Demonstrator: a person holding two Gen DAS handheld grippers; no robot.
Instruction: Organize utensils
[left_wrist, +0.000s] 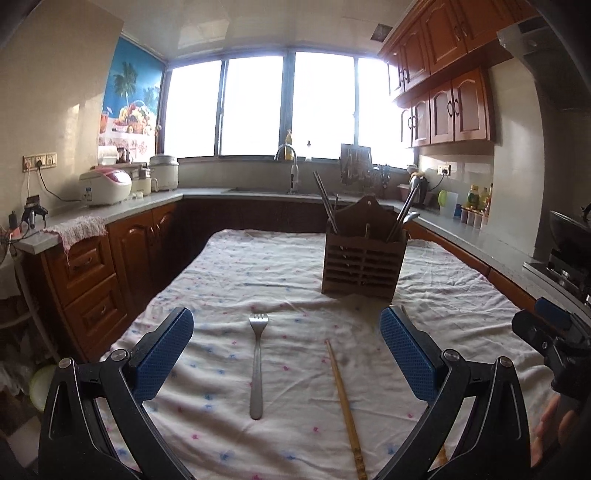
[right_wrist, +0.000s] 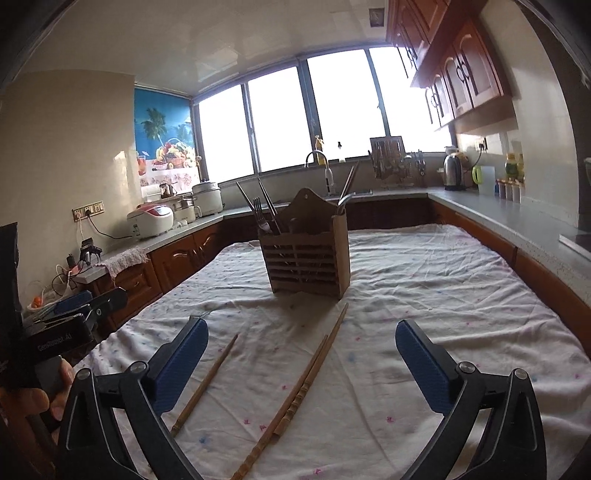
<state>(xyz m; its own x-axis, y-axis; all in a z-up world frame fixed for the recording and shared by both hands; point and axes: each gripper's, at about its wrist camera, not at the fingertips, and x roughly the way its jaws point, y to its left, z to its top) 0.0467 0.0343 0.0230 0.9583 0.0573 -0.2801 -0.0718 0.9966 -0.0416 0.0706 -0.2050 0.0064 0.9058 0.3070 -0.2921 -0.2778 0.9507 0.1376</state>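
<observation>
- Left claw (left_wrist: 286, 354), fingers apart and empty, above a fork (left_wrist: 256, 365) on the clothed worktop (left_wrist: 229, 266).
- Right claw (right_wrist: 301, 363), wide apart and empty, above wooden chopsticks (right_wrist: 303, 384).
- Wooden utensil holder (right_wrist: 306, 258) stands beyond.

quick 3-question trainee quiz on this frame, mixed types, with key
1. True or false: the fork lies on the cloth, tines toward the holder.
2. How many loose wooden chopsticks show in the right wrist view? A) one B) three C) five
3. Fill in: both the left gripper and the right gripper are ____ and hold nothing.

Key
1. True.
2. B: one chopstick on the left, a pair in the middle.
3. Open.
</observation>
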